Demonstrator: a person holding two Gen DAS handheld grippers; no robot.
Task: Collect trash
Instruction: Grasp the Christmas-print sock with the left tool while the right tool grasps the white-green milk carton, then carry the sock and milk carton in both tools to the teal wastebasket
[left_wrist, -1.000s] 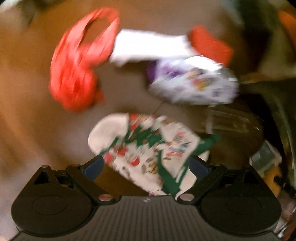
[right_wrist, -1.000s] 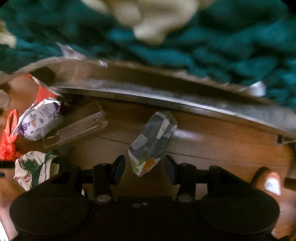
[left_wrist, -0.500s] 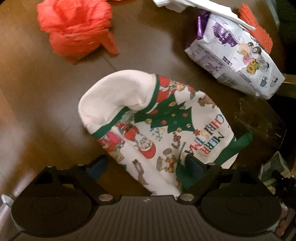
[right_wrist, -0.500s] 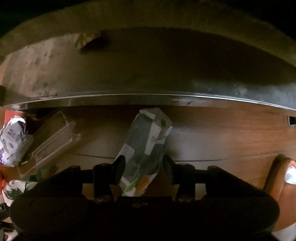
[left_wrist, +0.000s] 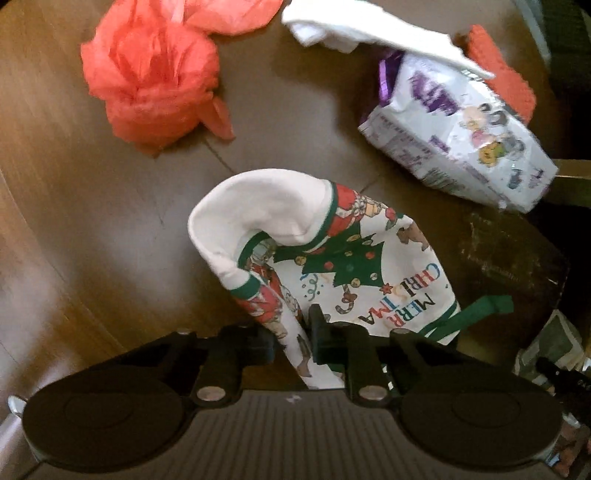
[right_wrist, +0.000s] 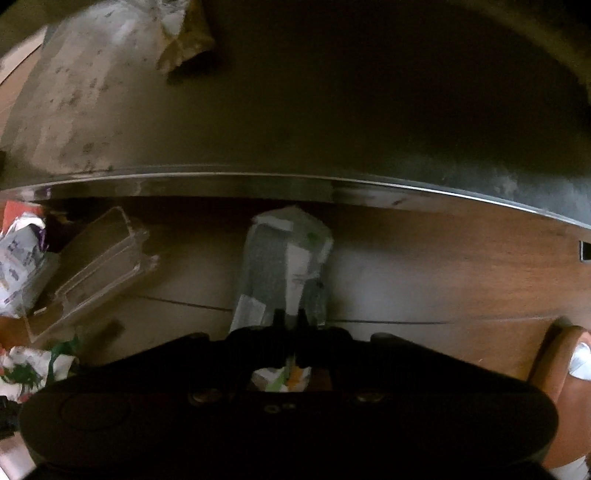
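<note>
Both grippers pinch trash on the wooden table (left_wrist: 74, 229).

The left gripper (left_wrist: 291, 338) is closing, a fold of the "MERRY CHRISTMAS" tree-print bag (left_wrist: 332, 258) between its pads; only this view shows the red plastic bag (left_wrist: 151, 74) at 11 o'clock. The right gripper (right_wrist: 290, 325), jaws together, clamps a grey-white wrapper (right_wrist: 284, 258); a clear plastic container (right_wrist: 96, 258) lies at 9 o'clock.

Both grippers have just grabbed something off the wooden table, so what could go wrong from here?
1. The left gripper, still closing, pinches only a fold at the Christmas bag's lower edge; the floppy bag may slip out or sag when lifted.
2. The right gripper is shut on just the near end of the grey-green packet, so the packet could swing or tear free.
3. The clear plastic tray lies close and could get knocked.
</note>
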